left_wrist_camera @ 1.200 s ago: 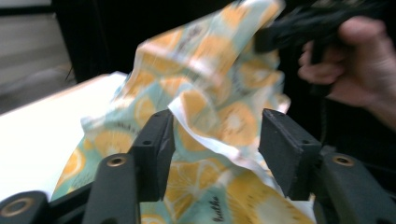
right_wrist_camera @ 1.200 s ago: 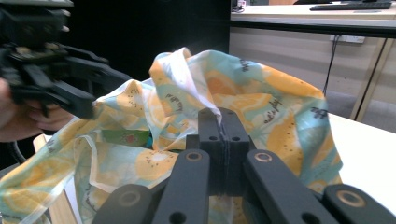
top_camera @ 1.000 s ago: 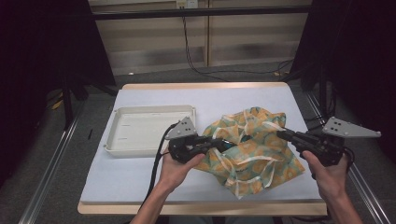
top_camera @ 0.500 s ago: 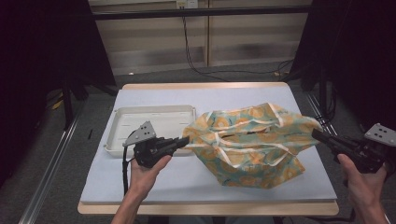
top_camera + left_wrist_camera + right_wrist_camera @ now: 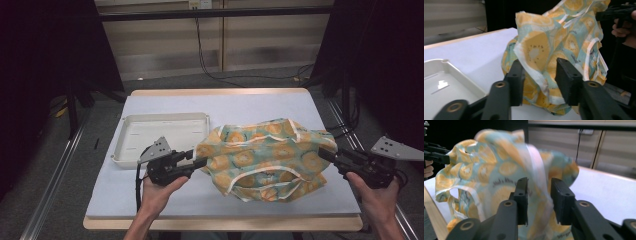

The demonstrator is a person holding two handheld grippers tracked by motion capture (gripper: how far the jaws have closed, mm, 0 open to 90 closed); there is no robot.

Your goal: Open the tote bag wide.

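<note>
Now both jaws just opened around cloth bag [image 5: 265, 157].

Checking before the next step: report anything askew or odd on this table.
The lemon-print cloth lies bunched and uneven between the left claw and right claw, both open around its edges. Nothing spilled; the white tray sits straight.

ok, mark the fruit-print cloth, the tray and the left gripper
fruit-print cloth [image 5: 260, 157], high view, middle of the fabric
tray [image 5: 165, 117], high view, far rim
left gripper [image 5: 539, 75], left gripper view, between the jaw tips
</note>
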